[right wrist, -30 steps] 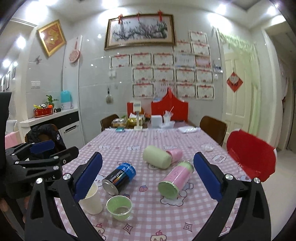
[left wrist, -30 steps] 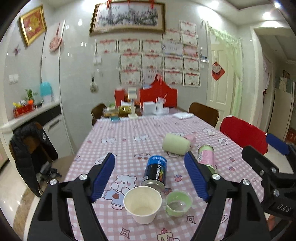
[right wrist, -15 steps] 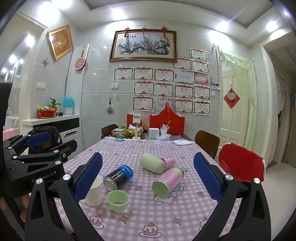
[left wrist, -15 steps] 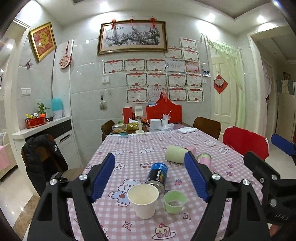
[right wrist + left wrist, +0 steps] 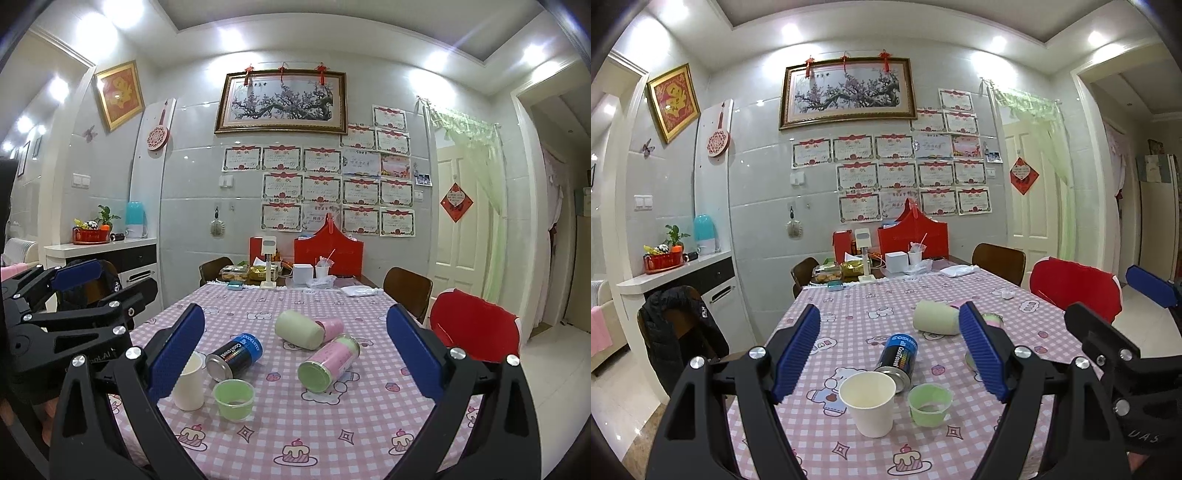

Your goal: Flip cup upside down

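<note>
- Left gripper [image 5: 889,350]: jaws spread wide, blue pads holding nothing, hovering above the near table edge; also seen from the side in the right wrist view [image 5: 79,291].
- Right gripper [image 5: 295,354]: jaws wide apart too, nothing between the pads; seen at the right edge of the left wrist view [image 5: 1119,317].
- Pink checked tablecloth [image 5: 849,439] with cake and bear prints covers the table.
- White paper cup [image 5: 870,402], the task's thing: upright, mouth up, near the front edge of the table, in line between the left gripper's pads but lower and untouched. In the right wrist view [image 5: 189,382] it sits partly behind that gripper's left pad.
- Small green plastic cup [image 5: 930,403] upright just right of the paper cup, close beside it; contact unclear [image 5: 234,399].
- Blue-and-black can [image 5: 897,357] lying on its side just behind both cups, metal end toward the camera [image 5: 234,353].
- Pink-and-green can [image 5: 328,363] lying on its side further right, mostly hidden behind the left gripper's right pad in the left wrist view.
- Cream cylinder [image 5: 298,328] on its side behind that, with a pink cup [image 5: 331,326] against it.
- Red chair [image 5: 474,328] at the table's right side, brown chair [image 5: 406,290] beyond.
- Far end of table: red boxes [image 5: 328,247], white box, snack clutter.
- Back wall: framed blossom painting [image 5: 281,101] above rows of certificates.
</note>
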The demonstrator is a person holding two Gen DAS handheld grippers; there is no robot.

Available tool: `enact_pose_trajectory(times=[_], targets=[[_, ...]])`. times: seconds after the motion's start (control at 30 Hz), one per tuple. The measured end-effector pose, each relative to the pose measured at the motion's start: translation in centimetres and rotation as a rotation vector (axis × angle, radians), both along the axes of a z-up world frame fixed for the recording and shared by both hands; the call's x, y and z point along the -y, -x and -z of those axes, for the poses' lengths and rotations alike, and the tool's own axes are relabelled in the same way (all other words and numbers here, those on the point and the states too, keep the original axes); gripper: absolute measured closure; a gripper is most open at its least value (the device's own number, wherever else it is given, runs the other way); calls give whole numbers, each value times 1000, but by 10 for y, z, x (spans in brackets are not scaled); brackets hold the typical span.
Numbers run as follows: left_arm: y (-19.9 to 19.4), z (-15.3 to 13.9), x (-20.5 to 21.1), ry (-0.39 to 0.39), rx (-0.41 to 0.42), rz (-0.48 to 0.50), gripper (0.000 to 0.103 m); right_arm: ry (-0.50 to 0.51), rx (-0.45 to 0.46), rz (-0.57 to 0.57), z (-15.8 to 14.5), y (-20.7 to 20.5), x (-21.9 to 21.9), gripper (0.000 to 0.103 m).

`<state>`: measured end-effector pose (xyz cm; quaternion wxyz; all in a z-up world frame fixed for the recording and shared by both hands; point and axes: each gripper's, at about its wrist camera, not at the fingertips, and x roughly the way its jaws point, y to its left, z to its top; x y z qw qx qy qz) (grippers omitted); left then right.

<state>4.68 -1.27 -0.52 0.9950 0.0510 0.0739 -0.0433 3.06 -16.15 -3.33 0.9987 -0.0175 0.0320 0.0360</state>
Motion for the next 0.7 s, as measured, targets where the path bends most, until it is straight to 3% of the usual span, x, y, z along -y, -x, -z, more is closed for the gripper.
enact_pose_trajectory(times=[0.7], targets=[[7, 0, 0, 1, -1, 1, 26, -10, -9, 5, 0, 4, 4, 8]])
